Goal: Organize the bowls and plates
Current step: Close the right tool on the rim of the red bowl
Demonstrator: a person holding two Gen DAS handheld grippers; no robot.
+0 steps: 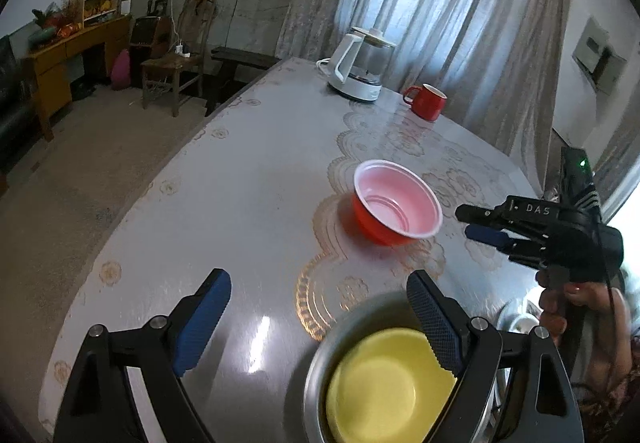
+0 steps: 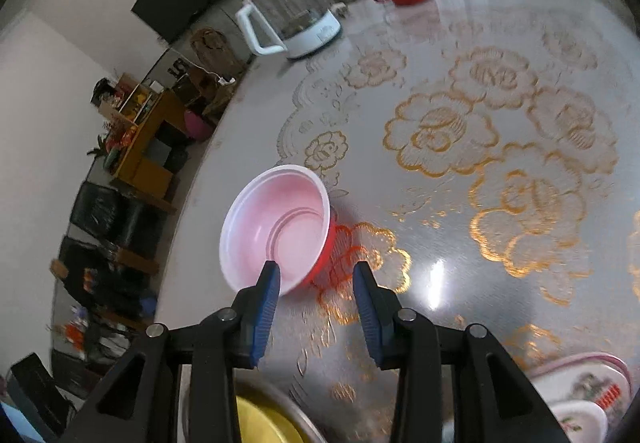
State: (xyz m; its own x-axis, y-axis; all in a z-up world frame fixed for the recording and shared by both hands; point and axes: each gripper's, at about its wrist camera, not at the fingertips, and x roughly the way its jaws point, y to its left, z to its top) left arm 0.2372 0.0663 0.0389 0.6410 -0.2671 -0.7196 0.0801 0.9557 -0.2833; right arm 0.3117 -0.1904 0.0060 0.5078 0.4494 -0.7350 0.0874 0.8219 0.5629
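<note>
Holding wide, left gripper [image 1: 316, 323]: I saw its jaws far apart and empty, above a yellow bowl [image 1: 384, 387] nested in a metal bowl [image 1: 320, 359].
Right gripper [image 2: 316, 307]: I kept it partly parted, gripping nothing; one finger [image 2: 266, 307] overlapped the rim of the red bowl [image 2: 276, 227], contact unclear.
Red bowl: one, upright mid-table [image 2: 520, 283].
Patterned plates [image 2: 584, 391]: stacked at right, count unclear.
Red mug [image 1: 426, 101]: one.
Kettle [image 1: 360, 67]: one, near the mug.

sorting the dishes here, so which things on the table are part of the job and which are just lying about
Job: red bowl, yellow bowl nested in a metal bowl, patterned plates.

Lying about: white kettle, red mug.
</note>
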